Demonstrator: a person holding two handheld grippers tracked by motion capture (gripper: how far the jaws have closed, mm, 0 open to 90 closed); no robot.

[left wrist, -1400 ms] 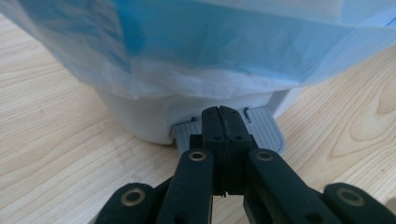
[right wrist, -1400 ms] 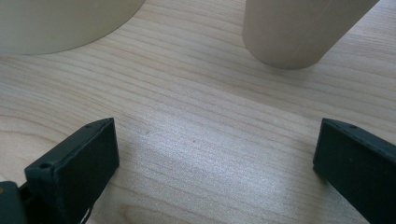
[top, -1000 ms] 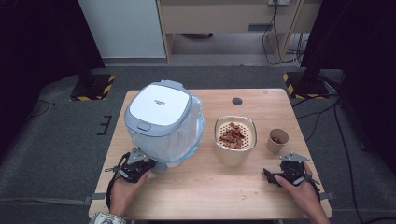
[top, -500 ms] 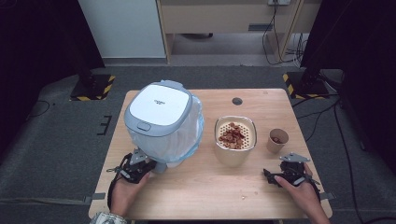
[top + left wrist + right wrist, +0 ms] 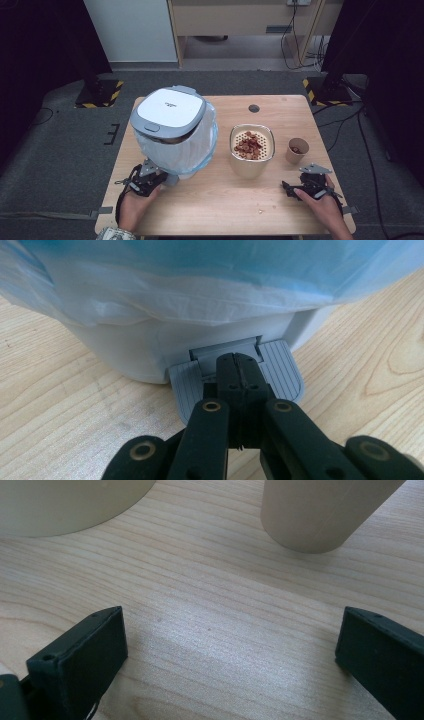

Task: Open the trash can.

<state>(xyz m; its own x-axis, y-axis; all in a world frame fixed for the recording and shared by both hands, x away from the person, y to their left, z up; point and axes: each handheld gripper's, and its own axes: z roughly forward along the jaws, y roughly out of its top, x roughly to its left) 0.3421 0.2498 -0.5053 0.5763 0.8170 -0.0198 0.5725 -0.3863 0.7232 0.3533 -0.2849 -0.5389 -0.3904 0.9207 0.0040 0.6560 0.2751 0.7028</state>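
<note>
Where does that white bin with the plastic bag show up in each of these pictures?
High view: the bin stands on the table's left half, just beyond the left gripper.
Left gripper view: its bagged body spans the top, and its grey pedal lies under the shut jaw tips.
Right gripper view: this camera faces the bowl and cup instead.
Shared landmark: the wooden table.

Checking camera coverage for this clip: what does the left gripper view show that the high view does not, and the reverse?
Left gripper view: the ribbed grey pedal at the bin's foot, with the shut left claw resting on it. High view: the bin's closed lid, the beige container of brown pieces, the paper cup and the right claw. Both: the bin's plastic liner and the wooden table.
</note>
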